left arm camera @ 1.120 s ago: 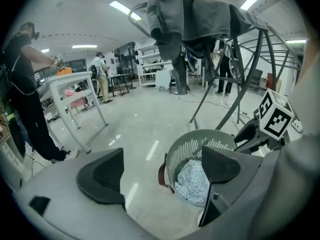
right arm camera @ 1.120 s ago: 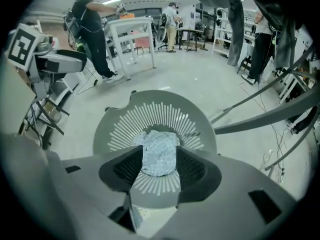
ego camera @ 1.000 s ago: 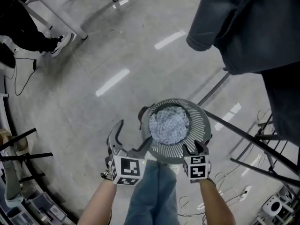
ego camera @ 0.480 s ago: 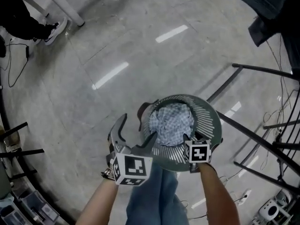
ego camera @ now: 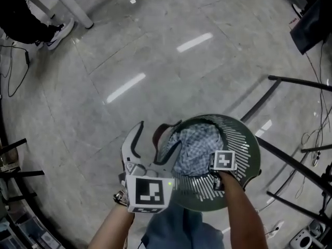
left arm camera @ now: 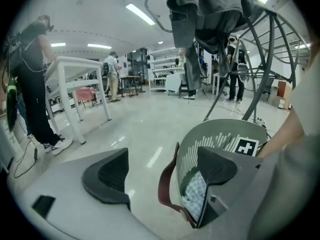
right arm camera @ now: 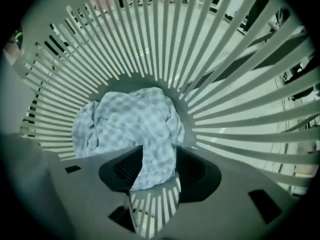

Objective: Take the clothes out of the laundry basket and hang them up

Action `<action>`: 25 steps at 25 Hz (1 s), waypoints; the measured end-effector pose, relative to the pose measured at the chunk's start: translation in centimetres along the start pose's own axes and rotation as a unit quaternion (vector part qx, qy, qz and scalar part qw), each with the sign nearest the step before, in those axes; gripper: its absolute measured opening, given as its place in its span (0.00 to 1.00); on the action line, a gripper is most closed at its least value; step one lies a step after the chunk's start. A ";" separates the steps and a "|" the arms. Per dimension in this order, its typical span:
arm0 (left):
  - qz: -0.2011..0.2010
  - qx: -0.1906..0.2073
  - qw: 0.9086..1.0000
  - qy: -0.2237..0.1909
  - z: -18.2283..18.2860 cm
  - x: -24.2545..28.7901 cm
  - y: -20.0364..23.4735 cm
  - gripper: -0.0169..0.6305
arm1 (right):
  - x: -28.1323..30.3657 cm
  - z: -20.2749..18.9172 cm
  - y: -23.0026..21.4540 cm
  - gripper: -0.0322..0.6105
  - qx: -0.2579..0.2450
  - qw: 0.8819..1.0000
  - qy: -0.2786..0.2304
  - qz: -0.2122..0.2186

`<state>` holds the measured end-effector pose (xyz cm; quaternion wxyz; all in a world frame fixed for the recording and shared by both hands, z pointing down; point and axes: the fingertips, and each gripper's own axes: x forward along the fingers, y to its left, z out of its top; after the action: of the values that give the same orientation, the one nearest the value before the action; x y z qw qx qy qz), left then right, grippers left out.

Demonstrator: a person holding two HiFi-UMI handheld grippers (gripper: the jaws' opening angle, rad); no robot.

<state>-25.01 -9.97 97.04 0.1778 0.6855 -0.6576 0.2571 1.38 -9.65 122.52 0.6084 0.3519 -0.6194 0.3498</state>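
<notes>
Floor [ego camera: 129,51]: pale, glossy, with ceiling lights mirrored in streaks.

Drying rack [left arm camera: 265,49]: dark tube frame, to the right of the basket. A grey garment [left arm camera: 210,14] is draped over its top; head view shows only its lower bars.

Laundry basket [ego camera: 244,139]: round, grey-green, slatted wall. It stands on the floor just in front of my legs, beside the rack's foot.

Checked cloth [ego camera: 194,144]: pale blue-and-white, crumpled, lying in the bottom of the basket. It is the only garment I can see in there.

My left gripper [ego camera: 159,135]: at the near-left edge of the basket, pointing forward and somewhat down. Fingers wide apart and gripping nothing; they have just been closing a little. The basket rim and its handle sit in the gap, closer to the right-hand finger [left arm camera: 215,166], which reaches over the rim. No pad presses on either.

My right gripper [right arm camera: 159,168]: inside the basket, pointing straight down at the cloth. Fingers partly open. A fold of the checked cloth shows in the gap between the two dark pads, but I cannot see them pinching it.

Brown handle [left arm camera: 167,184]: a strap loop on the outside of the basket's rim, left side.
</notes>
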 end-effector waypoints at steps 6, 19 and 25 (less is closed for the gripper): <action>-0.008 0.010 1.000 -0.007 -1.3 2.0 -0.2 0.69 | 4.4 -0.4 -1.2 0.37 0.014 0.998 0.039 -0.045; -0.015 0.020 1.000 0.018 -0.8 -0.4 -0.4 0.65 | 0.5 -1.1 1.1 0.09 -0.012 0.999 0.007 0.032; -0.021 0.012 0.999 0.032 1.8 -4.1 -1.8 0.64 | -7.2 0.0 2.7 0.09 -0.054 0.994 -0.077 0.063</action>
<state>-23.00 -7.55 93.39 0.1958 0.6928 -0.6338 0.2829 -0.87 -8.17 115.32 0.5536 0.3049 -0.7034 0.3251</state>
